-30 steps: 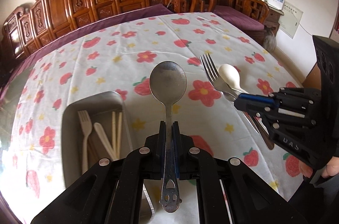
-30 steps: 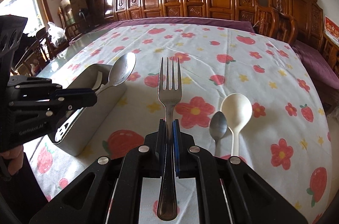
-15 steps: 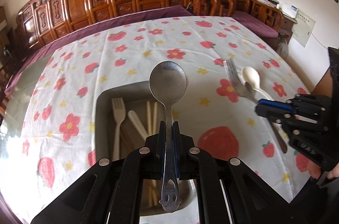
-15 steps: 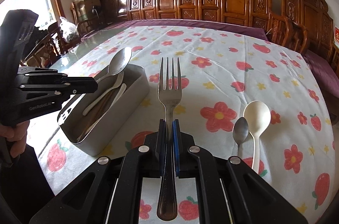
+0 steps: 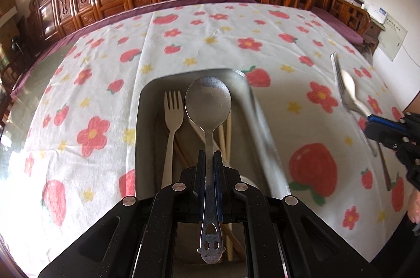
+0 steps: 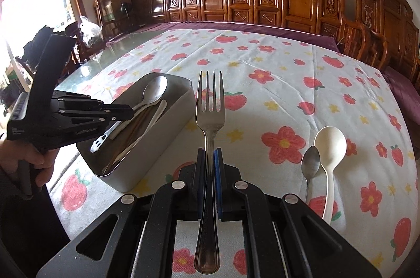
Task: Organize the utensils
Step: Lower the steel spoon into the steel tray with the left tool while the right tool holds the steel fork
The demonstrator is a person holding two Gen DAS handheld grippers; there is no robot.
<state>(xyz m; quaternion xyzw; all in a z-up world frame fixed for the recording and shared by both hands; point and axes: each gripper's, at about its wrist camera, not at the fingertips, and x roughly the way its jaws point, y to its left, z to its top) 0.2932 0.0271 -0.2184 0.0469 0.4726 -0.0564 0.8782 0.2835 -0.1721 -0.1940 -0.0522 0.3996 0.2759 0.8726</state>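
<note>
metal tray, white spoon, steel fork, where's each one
metal tray [image 6: 168, 130], right wrist view, near side wall
white spoon [image 6: 330, 144], right wrist view, bowl
steel fork [image 6: 210, 107], right wrist view, base of tines

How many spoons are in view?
3: a metal spoon held over the box, plus a small metal spoon and a white spoon on the tablecloth. Others may hide inside.

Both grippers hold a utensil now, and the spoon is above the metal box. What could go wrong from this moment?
1. The left gripper pinches the metal spoon at its thin handle only; it may pivot or slip.
2. The metal box already holds a pale fork and chopsticks; a dropped spoon could land crosswise on them.
3. The right gripper with its fork is near the box; the two tools could bump.
</note>
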